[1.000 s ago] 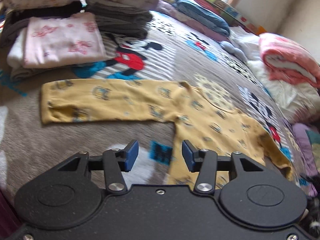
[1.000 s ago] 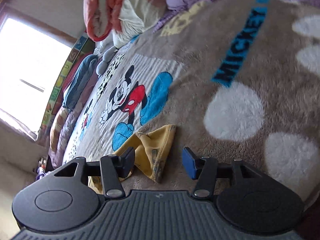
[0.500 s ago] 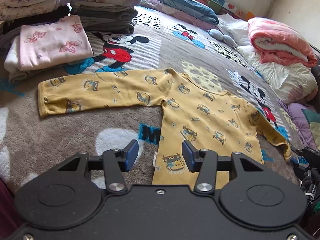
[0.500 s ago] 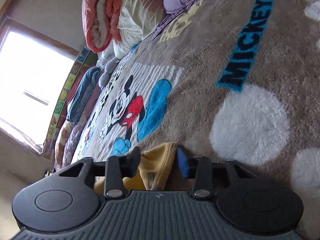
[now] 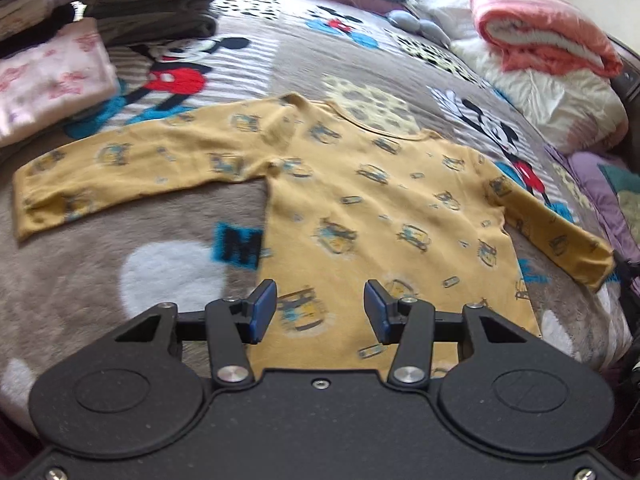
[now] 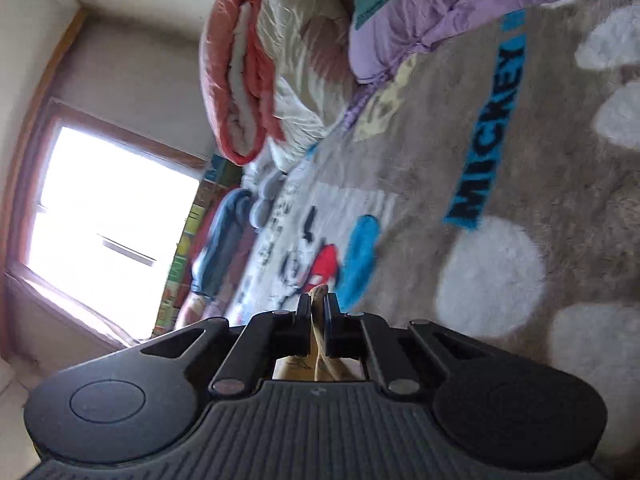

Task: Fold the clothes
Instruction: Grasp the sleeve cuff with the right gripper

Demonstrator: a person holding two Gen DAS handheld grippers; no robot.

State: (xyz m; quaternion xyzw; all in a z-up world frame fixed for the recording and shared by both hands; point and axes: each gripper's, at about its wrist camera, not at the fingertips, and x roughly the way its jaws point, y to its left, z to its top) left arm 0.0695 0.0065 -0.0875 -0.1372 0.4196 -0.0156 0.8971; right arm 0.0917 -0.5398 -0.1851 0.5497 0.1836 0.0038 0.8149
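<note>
A yellow long-sleeved shirt with a small car print lies spread flat on the Mickey Mouse blanket, both sleeves out to the sides. My left gripper is open and empty, hovering over the shirt's bottom hem. My right gripper is shut on the cuff of the shirt's right sleeve, a strip of yellow cloth pinched between the jaws. That cuff also shows at the right edge of the left wrist view.
Stacks of folded clothes sit at the back left of the bed. A rolled pink blanket on a white duvet and a purple quilt lie at the right side. A window is beyond the bed.
My right gripper closed on the sleeve cuff and lifted off the blanket. My left gripper shifted right, over the shirt's hem, still open.
</note>
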